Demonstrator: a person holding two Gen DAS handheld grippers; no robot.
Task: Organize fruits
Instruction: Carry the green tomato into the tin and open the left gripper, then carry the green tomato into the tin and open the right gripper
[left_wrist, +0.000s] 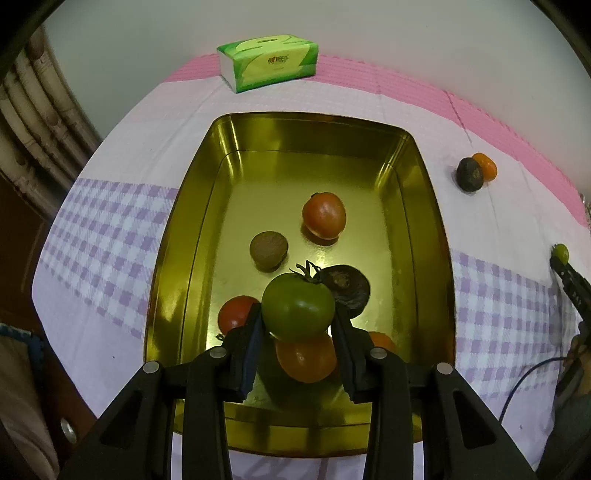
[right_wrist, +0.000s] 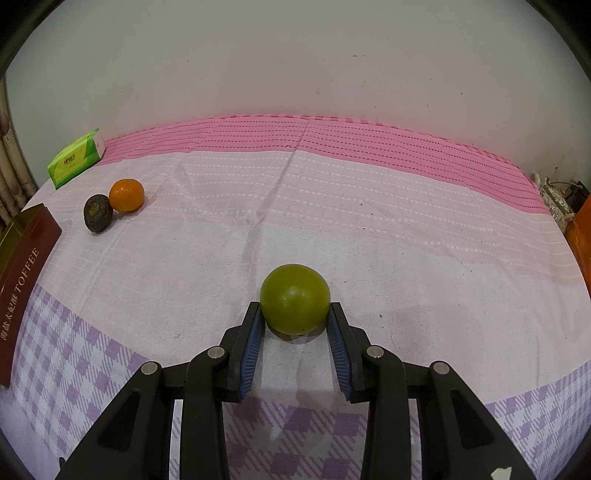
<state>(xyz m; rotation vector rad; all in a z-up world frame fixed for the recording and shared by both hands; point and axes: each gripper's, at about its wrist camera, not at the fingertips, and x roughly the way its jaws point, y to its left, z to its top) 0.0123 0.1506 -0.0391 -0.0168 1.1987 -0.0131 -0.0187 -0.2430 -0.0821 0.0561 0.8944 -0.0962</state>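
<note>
Left wrist view: the left gripper (left_wrist: 298, 321) pinches a smooth green tomato with a dark stalk (left_wrist: 297, 309) between its blue ribbed pads, above the glossy gold rectangular metal tin (left_wrist: 173, 258), which holds red and orange tomatoes and dark, rough round fruits. Right wrist view: the right gripper (right_wrist: 294, 321) clamps a smooth yellow-green round fruit (right_wrist: 294, 298) resting on the pink and lilac checked woven cloth (right_wrist: 369, 229); a matte dark fruit (right_wrist: 98, 213) touches a dimpled orange mandarin (right_wrist: 126, 194) far left.
</note>
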